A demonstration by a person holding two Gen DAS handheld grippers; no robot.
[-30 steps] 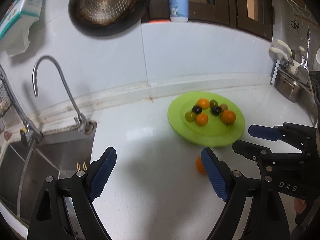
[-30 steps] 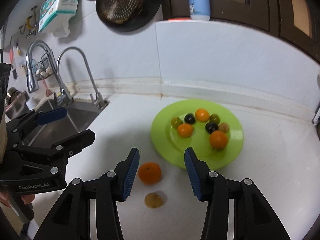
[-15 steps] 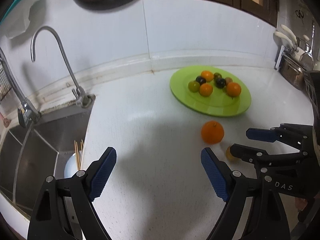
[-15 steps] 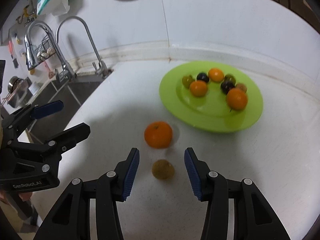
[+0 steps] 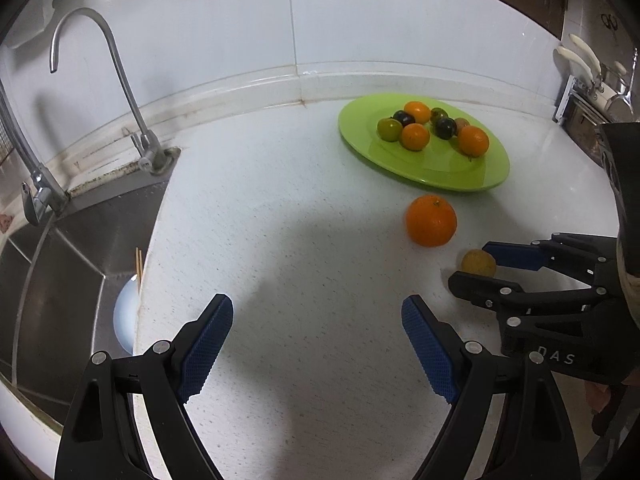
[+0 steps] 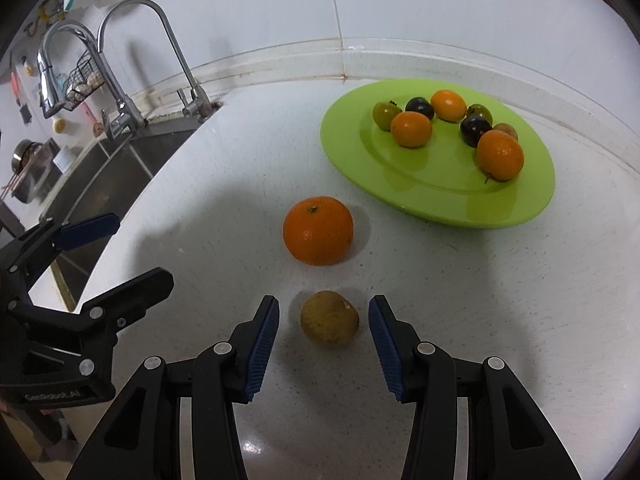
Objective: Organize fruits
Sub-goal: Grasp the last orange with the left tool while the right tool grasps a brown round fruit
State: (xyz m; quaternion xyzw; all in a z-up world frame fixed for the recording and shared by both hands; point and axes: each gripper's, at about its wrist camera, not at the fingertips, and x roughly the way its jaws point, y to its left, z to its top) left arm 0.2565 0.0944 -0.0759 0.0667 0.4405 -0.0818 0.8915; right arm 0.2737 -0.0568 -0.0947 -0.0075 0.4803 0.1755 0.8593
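Observation:
A small yellow-brown fruit (image 6: 329,323) lies on the white counter between the open fingers of my right gripper (image 6: 324,320), which does not touch it. It also shows in the left wrist view (image 5: 478,263). A loose orange (image 6: 318,230) (image 5: 431,220) sits just beyond it. A green plate (image 6: 440,196) (image 5: 440,176) holds several oranges and small green and dark fruits. My left gripper (image 5: 318,324) is open and empty over bare counter, left of the fruits. The right gripper (image 5: 476,274) shows in the left wrist view.
A steel sink (image 5: 72,264) with two faucets (image 5: 132,92) lies to the left, with a white bowl (image 5: 126,314) and chopsticks inside. The tiled wall runs behind the plate. A utensil rack (image 5: 588,92) stands at the far right.
Both grippers have tilted down and closer to the counter. The right gripper has advanced so that the small yellow-brown fruit now lies between its fingers.

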